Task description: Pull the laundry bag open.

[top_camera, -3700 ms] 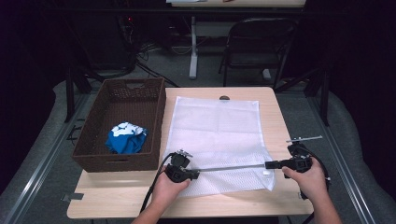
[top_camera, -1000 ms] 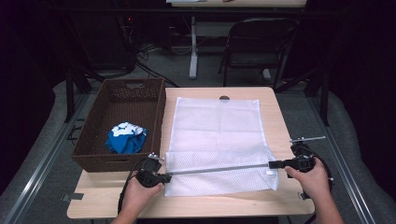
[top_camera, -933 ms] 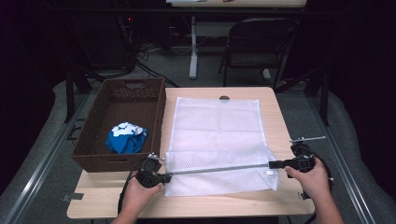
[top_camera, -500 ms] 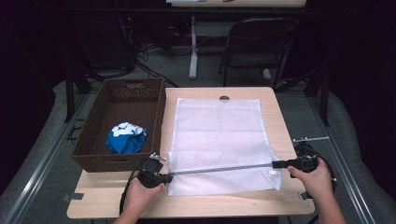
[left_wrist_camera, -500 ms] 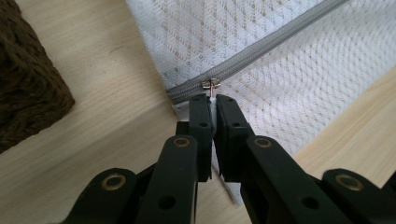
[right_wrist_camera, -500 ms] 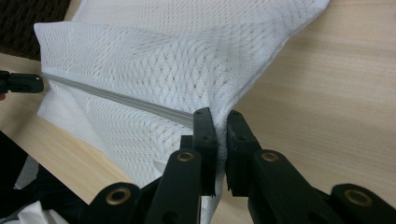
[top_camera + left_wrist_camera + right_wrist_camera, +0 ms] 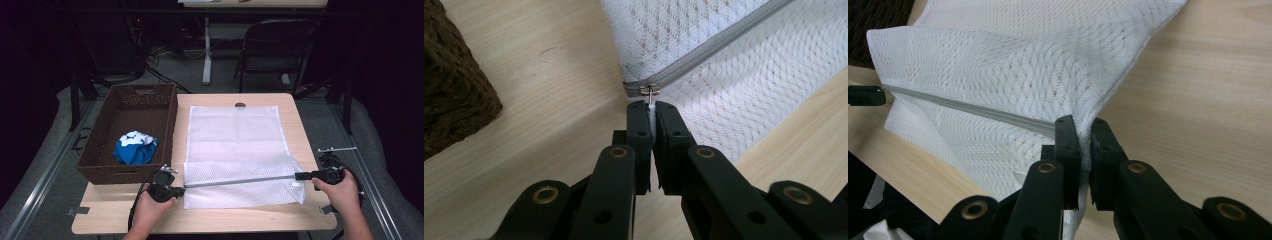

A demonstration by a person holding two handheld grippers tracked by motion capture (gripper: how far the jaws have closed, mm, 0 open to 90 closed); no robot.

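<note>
From the high view, a white mesh bag (image 7: 235, 150) lies flat on the worktop (image 7: 310, 215), beside a brown basket (image 7: 130, 132) that holds a blue cloth (image 7: 135, 148). A grey zipper (image 7: 240, 180) runs taut across the bag's near part. The left hand-held gripper (image 7: 175, 189) sits at the zipper's left end, the right hand-held gripper (image 7: 302, 176) at its right end by the bag's corner.

In the left gripper view, the left hand-held gripper (image 7: 651, 107) is clamped tight on the white pull tab of the zipper slider (image 7: 649, 91), at the bag's (image 7: 744, 75) edge; the basket (image 7: 454, 95) is to the left.

In the right gripper view, the right hand-held gripper (image 7: 1082, 125) pinches the bag's (image 7: 1013, 65) mesh at the zipper's (image 7: 973, 111) end, lifting the fabric off the worktop (image 7: 1198, 100).
</note>
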